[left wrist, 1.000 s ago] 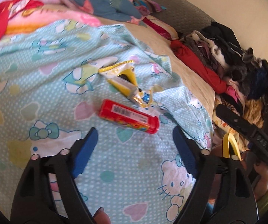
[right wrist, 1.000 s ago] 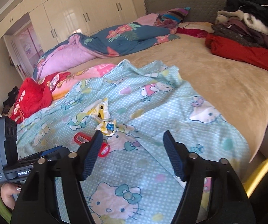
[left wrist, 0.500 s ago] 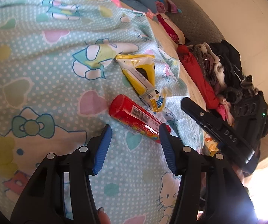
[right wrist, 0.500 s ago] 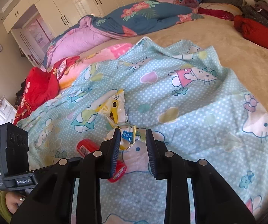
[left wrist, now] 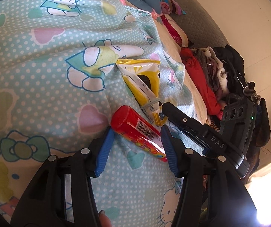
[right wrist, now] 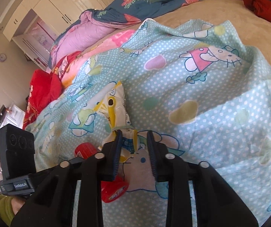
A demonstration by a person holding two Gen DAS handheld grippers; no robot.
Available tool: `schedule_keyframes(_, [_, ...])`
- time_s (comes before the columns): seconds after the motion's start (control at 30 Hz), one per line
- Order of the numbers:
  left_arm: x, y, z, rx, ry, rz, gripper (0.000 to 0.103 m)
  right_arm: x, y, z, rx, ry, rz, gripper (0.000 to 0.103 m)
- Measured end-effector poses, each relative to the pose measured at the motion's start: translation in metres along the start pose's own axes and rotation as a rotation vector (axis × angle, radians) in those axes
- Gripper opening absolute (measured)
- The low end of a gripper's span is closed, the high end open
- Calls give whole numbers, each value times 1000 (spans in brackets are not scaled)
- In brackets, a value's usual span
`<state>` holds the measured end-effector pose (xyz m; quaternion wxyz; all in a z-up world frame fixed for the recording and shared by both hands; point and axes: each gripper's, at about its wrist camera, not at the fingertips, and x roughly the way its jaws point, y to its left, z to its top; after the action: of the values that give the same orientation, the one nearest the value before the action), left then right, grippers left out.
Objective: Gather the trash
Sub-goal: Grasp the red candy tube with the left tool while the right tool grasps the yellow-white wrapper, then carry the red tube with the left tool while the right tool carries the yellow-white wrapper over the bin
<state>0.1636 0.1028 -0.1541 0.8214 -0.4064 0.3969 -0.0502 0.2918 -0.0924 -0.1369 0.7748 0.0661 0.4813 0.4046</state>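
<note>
A red tube (left wrist: 135, 128) with a barcode lies on the blanket, and my left gripper (left wrist: 137, 130) is shut on it, one blue pad against each side. Its ends show in the right wrist view as the red tube (right wrist: 114, 191). Beside it lies a yellow and white snack wrapper (left wrist: 144, 83), tied with a band near its lower end. My right gripper (right wrist: 134, 133) straddles that tied end of the wrapper (right wrist: 116, 104). Its jaws are closing: the left pad touches the wrapper, while a strip of blanket still shows before the right pad.
Everything lies on a teal cartoon-print blanket (left wrist: 59, 94) spread over a tan bedspread (right wrist: 229, 13). A pile of dark and red clothes (left wrist: 220, 75) fills the bed's right side. Pink and blue quilts (right wrist: 97, 24) lie at the back, with white wardrobes (right wrist: 59, 9) behind.
Both grippers came forward and down onto the trash. The left jaws narrowed until they met the red tube. The right jaws narrowed around the wrapper's tied end.
</note>
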Motion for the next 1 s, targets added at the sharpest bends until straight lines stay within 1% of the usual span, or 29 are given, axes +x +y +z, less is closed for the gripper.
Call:
schedule_keyframes(0.03, [0, 0, 0, -1, -1, -1, 44, -1, 0, 0, 0, -6, 8, 12])
schedule_keyframes(0.07, [0, 0, 0, -1, -3, -1, 43, -2, 1, -2, -2, -8, 7, 8])
schedule_keyframes(0.13, [2, 0, 1, -7, -6, 3, 40, -5, 4, -3, -16, -11, 3, 8])
schedule_keyframes(0.17, [4, 0, 4, -10, -7, 5, 38, -9, 7, -4, -27, -22, -6, 8])
schedule_keyframes(0.3, [5, 0, 7, -29, -14, 2, 35, -26, 11, -7, -33, -75, -38, 7])
schedule_keyframes(0.37, [4, -4, 8, -25, -19, 3, 33, -37, 14, -10, -52, -99, -68, 7])
schedule_keyframes(0.47, [1, -13, 8, -1, -27, 9, 29, -53, 18, -17, -82, -120, -124, 7])
schedule_keyframes(0.6, [-3, -30, 6, 41, -42, 6, 25, -74, 19, -25, -81, -154, -166, 7])
schedule_keyframes(0.77, [-10, -53, -2, 108, -64, 10, 23, -103, 13, -36, -49, -204, -195, 6])
schedule_keyframes(1.0, [-15, -86, -13, 188, -79, -6, 23, -144, 4, -52, -18, -260, -228, 6])
